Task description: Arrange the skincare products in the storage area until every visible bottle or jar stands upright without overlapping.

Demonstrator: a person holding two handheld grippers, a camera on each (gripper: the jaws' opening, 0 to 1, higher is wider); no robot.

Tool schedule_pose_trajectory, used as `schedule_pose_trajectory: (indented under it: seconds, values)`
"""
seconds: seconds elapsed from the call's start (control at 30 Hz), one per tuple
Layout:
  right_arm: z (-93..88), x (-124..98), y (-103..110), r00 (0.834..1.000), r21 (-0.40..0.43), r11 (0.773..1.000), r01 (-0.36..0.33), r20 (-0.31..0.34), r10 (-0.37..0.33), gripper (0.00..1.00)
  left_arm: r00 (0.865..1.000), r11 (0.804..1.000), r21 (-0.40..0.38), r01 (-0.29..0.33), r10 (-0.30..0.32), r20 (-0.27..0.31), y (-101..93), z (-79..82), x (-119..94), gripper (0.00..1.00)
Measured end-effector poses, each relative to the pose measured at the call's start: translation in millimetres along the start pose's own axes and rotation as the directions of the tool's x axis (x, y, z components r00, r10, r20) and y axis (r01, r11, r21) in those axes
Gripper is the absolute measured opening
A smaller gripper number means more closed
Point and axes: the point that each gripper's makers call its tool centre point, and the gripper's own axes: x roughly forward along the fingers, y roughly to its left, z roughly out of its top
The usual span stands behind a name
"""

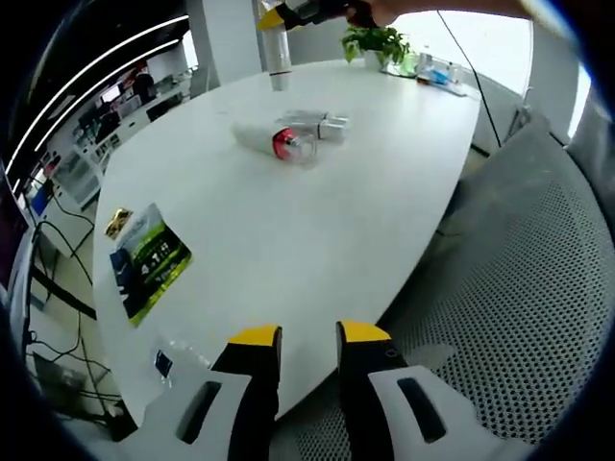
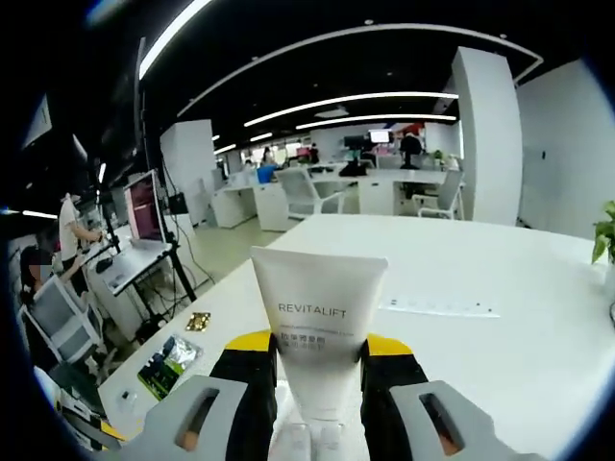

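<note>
The white counter [image 1: 288, 230] takes up most of the left gripper view, curving away toward a bright window; in the right gripper view the same counter [image 2: 461, 288] stretches toward an open office with desks, chairs and ceiling light strips. Beside the counter's near edge in the left gripper view lies a grey perforated chair [image 1: 519, 317].

The right gripper [image 2: 318, 351] has its yellow-tipped fingers [image 2: 252, 344] pinching a white tube [image 2: 320, 317] printed REVITALIFT, the tube standing upright between them with its flat crimped end uppermost; the same tube [image 1: 277, 53] shows at the far end of the counter in the left gripper view, hanging from the right gripper [image 1: 288, 14], its lower end at or just above the surface, though contact cannot be judged.

The left gripper [image 1: 307, 336] hovers over the near edge of the counter, its fingers [image 1: 255, 338] spread slightly apart with nothing between them.

Near the middle of the counter lie a white bottle [image 1: 255, 137], a clear bottle with a red end [image 1: 288, 144] and a silvery one [image 1: 317, 125], all on their sides and touching or overlapping; a green sachet [image 1: 149, 257] lies flat nearer the left edge, with a small gold packet [image 1: 118, 222] just beside it; a potted plant [image 1: 377, 43] stands at the far end.
</note>
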Motion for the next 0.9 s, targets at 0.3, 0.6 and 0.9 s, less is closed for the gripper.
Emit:
schedule_pose_trajectory:
  seconds: [0.3, 0.6, 0.9]
  values:
    - [-9.4, 20.7, -17.6, 0.999, -0.003, 1.0, 0.029, -0.028, -0.029, 0.28, 1.0, 1.0, 0.004, 0.009, -0.009, -0.02, -2.2, -4.1, 1.0, 0.12]
    - [-13.1, 33.9, -38.0, 0.996, -0.019, 0.998, 0.064, -0.054, -0.065, 0.28, 0.999, 1.0, 0.009, 0.015, -0.014, -0.03, -4.6, -7.3, 3.4, 0.08]
    - [-24.3, 46.7, -51.4, 0.991, -0.07, 0.994, 0.084, -0.097, -0.091, 0.28, 0.999, 1.0, 0.008, 0.016, -0.015, -0.036, -4.9, -8.6, 3.9, 0.07]
